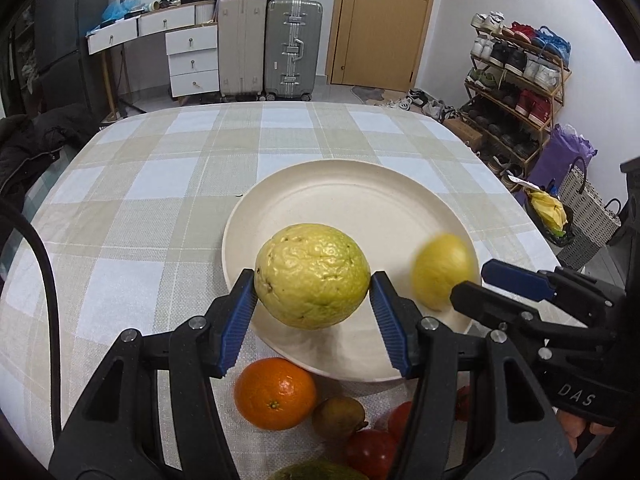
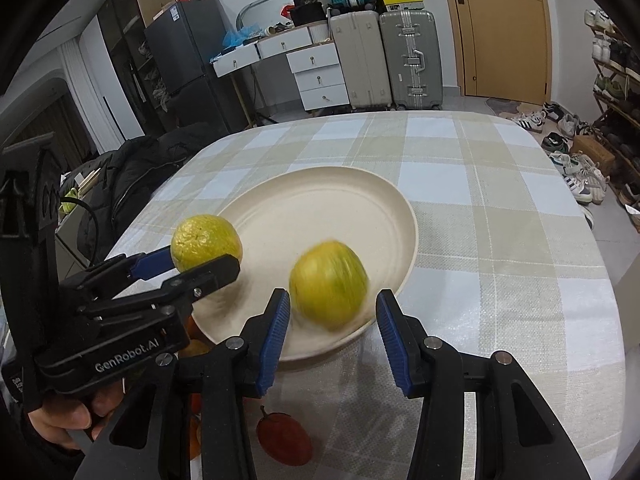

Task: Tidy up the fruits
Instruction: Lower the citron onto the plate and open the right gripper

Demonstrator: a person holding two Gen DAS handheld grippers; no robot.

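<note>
Sitting between the two blue pads of the left gripper is a big bumpy yellow-green fruit, and the pads pinch it on both sides. The fruit is held up over the near edge of the cream plate, and from the right wrist camera it shows at the left edge of that plate. A second fruit, a smooth yellow-green fruit, is on the plate near its front edge, and it looks blurry. The right gripper is spread wide, with one pad on each side of that blurry fruit and a gap on both sides, so it is not touching it. From the left wrist camera the same fruit sits at the right side of the plate, just past the right gripper's tips. More fruits lie on the cloth in front of the plate, close to the camera: an orange, a small brownish-green fruit beside it, and red fruits next to that. One dark red fruit lies on the cloth below the plate in the right wrist camera. The plate rests on a table with a checked cloth. Far behind the plate stand two suitcases, white drawers, a wooden door and a shoe rack.
</note>
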